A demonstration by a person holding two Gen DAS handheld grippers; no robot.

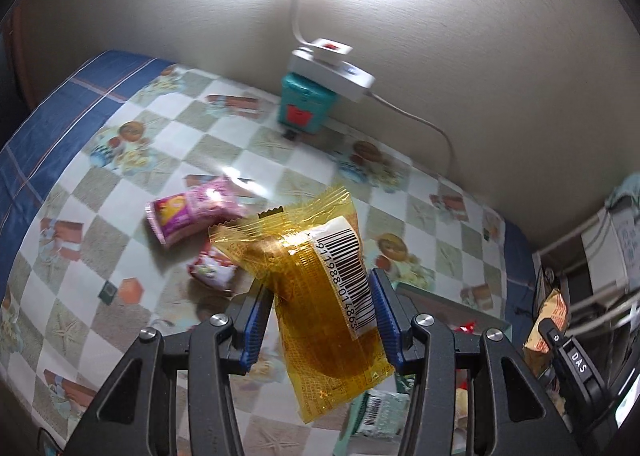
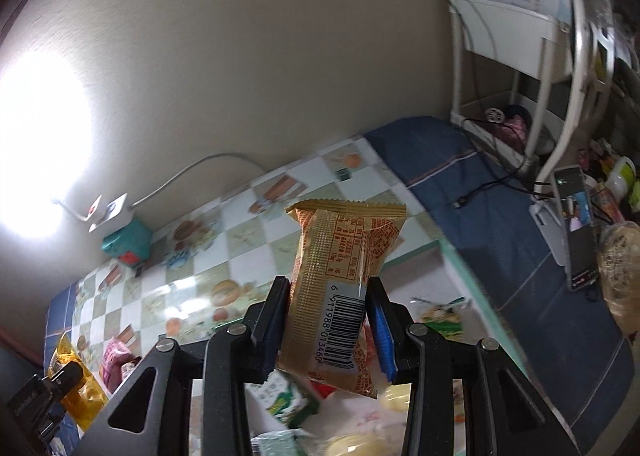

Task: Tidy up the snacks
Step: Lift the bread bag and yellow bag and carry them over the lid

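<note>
left gripper clamps yellow packet | right gripper clamps orange packet | both above table

Table: checkered oilcloth with food prints over blue cloth (against a wall). On it: pink snack packet, red-and-white snack packet, teal box bearing a white power strip.

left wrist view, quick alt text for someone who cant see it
The left claw grips a clear amber snack packet with a barcode label, held above a checkered tablecloth. Two pink snack packets lie on the cloth beyond it.
</note>
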